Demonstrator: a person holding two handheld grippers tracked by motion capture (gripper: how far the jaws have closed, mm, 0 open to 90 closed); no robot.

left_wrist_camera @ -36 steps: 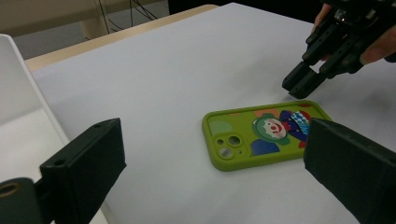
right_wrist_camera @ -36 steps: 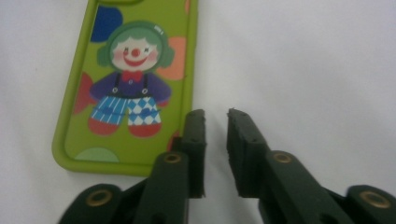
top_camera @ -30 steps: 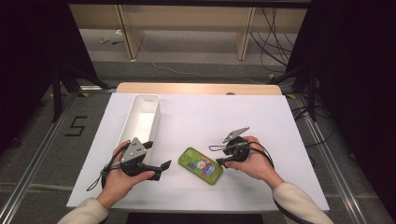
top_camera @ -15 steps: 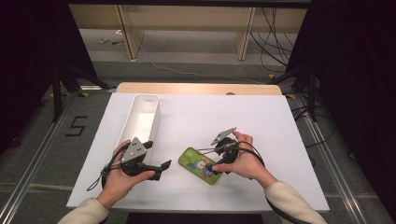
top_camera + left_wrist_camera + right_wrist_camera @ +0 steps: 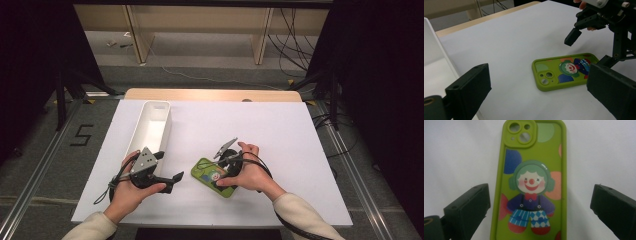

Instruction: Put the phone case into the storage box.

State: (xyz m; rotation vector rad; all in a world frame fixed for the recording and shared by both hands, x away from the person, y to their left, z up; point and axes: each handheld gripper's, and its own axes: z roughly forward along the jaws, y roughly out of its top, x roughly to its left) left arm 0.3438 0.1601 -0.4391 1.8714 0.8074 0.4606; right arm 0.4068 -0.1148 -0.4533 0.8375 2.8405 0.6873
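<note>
A lime-green phone case (image 5: pixel 204 169) printed with a clown lies back-up on the white table, near the front. My right gripper (image 5: pixel 220 176) hovers over its lower end. In the right gripper view the case (image 5: pixel 534 170) runs between my right gripper's (image 5: pixel 540 197) jaws, which have just been opening and stand wide on either side, clear of its edges. My left gripper (image 5: pixel 173 181) rests open to the left of the case, pointing at it. The left gripper view has the case (image 5: pixel 564 71) ahead of my left gripper's (image 5: pixel 541 86) jaws, with the right gripper (image 5: pixel 590 48) above its far end.
A long white bin (image 5: pixel 152 125) stands at the left of the white table top (image 5: pixel 280 130), just beyond my left hand; its wall (image 5: pixel 431 50) borders the left gripper view. Shelving and cables lie on the floor behind the table.
My right hand slid left from beside the case to over it, and its jaws spread wider. The left hand and the case stayed put.
</note>
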